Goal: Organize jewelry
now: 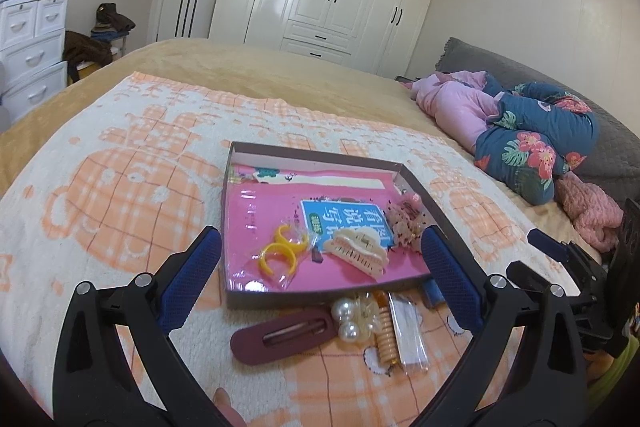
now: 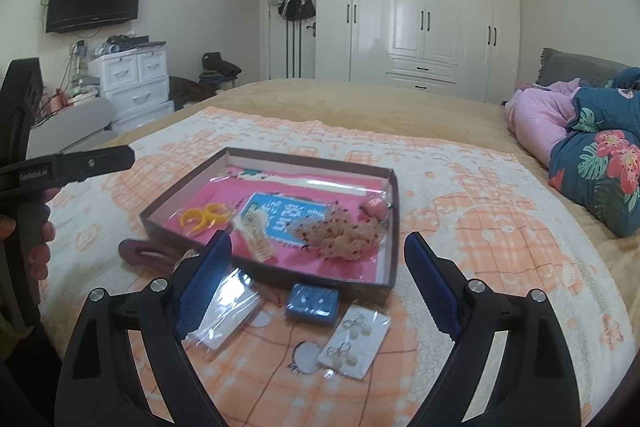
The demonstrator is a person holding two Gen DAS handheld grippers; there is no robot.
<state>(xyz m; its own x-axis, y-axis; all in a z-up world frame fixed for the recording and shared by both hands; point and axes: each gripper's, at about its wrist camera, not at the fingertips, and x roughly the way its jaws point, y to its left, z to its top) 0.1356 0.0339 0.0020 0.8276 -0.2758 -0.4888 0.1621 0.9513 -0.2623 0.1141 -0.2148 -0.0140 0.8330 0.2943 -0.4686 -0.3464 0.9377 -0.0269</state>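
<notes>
A shallow brown box (image 1: 320, 157) (image 2: 394, 223) lined with a pink booklet lies on the bed. Inside are yellow rings in a bag (image 1: 280, 253) (image 2: 200, 217), a cream claw clip (image 1: 358, 249) (image 2: 256, 231) and a speckled scrunchie (image 1: 406, 223) (image 2: 340, 233). In front of the box lie a maroon clip (image 1: 280, 337) (image 2: 140, 253), pearl hair pieces (image 1: 348, 319), an orange coil tie (image 1: 386, 341), a clear packet (image 1: 408, 335) (image 2: 224, 315), a small blue box (image 2: 312, 303) and a card of earrings (image 2: 356, 339). My left gripper (image 1: 320, 255) and right gripper (image 2: 318, 255) hover open above them, holding nothing.
A towel with an orange pattern (image 1: 120, 187) covers the bed under everything. Folded pink and floral quilts (image 1: 520, 131) (image 2: 592, 155) lie at the right. White wardrobes (image 2: 420, 11) and a drawer unit (image 2: 132, 83) stand beyond the bed. A hand (image 2: 40, 239) holds the left tool.
</notes>
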